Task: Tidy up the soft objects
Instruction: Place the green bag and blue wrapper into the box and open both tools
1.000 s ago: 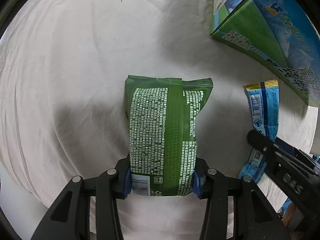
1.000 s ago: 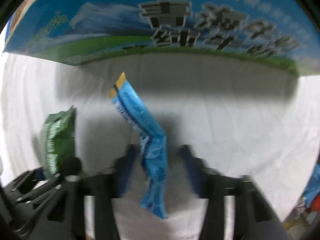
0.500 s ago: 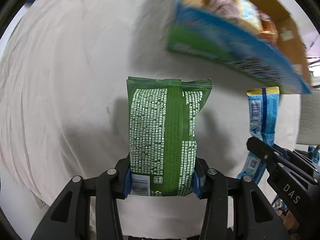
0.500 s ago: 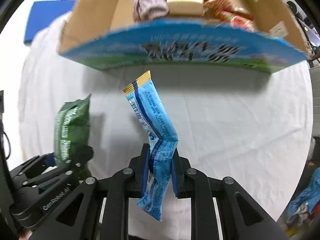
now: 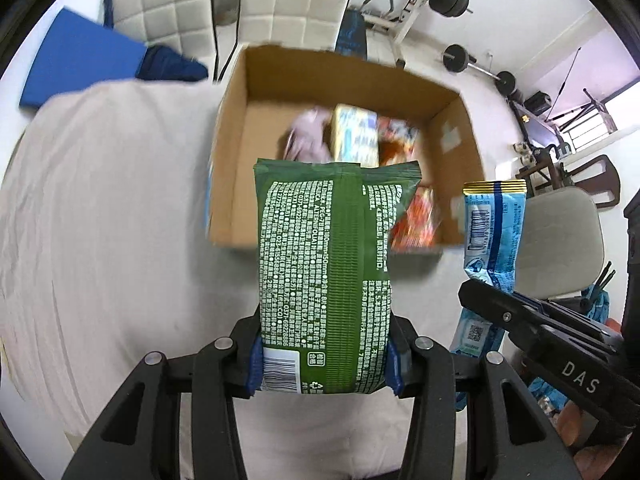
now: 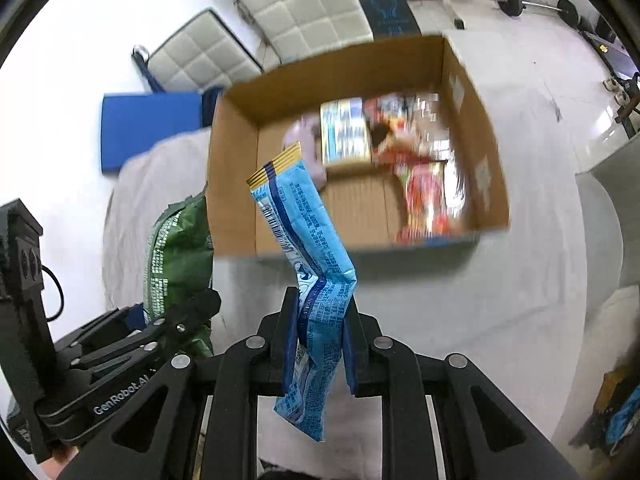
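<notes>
Both packs lifted, carry toward the box in hand

The cardboard box (image 5: pixel 448 120), open-topped with stiff brown walls, sits on the cloth-draped counter (image 5: pixel 100 200) and already holds crinkly snack packs. The green pack (image 5: pixel 324 272), a plump film pillow with fine white print, is clamped at its lower end by the left tool (image 5: pixel 324 364); the blue pack (image 6: pixel 308 248), a thin foil sleeve bent at mid-length, is pinched by the right tool (image 6: pixel 320 344). Next, I judge, both must clear the near wall before letting go.
</notes>
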`<action>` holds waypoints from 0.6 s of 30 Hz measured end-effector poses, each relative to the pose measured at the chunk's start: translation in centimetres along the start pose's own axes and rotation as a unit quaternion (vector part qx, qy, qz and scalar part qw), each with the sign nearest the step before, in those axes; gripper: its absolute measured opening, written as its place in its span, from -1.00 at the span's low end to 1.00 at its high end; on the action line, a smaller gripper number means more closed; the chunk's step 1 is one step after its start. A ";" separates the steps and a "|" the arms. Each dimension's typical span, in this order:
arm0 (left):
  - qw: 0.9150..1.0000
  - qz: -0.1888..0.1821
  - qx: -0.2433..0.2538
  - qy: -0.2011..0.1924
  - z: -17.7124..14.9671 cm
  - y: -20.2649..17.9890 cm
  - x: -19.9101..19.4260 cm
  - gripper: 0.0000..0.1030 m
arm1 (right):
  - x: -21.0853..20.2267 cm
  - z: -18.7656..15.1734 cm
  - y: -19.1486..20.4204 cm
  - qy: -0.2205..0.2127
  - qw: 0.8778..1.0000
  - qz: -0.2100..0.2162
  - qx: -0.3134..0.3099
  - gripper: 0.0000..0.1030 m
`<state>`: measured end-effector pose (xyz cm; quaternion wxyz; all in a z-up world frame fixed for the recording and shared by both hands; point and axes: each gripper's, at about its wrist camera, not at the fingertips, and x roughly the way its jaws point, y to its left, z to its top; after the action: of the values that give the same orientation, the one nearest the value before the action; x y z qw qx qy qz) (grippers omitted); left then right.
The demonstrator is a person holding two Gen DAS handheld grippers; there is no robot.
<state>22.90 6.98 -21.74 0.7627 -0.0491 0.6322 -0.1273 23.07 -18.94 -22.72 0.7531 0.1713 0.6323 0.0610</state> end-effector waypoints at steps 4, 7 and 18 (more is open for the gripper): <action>1.000 -0.010 -0.012 0.016 4.6 -0.8 1.8 -0.17 | 0.3 3.4 0.3 0.001 1.000 0.001 0.006 -0.60; 0.999 -0.013 -0.026 0.039 7.1 -0.5 4.2 -0.17 | 3.0 6.1 0.0 0.012 1.000 -0.010 0.007 -0.60; 0.993 0.015 -0.058 0.103 10.4 1.1 10.9 -0.16 | 12.1 10.0 -1.5 0.087 0.996 -0.015 0.002 -0.60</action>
<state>35.02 4.30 -30.35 0.6915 -0.0700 0.7141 -0.0832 34.97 -18.41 -33.12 0.6954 0.1576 0.6983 0.0632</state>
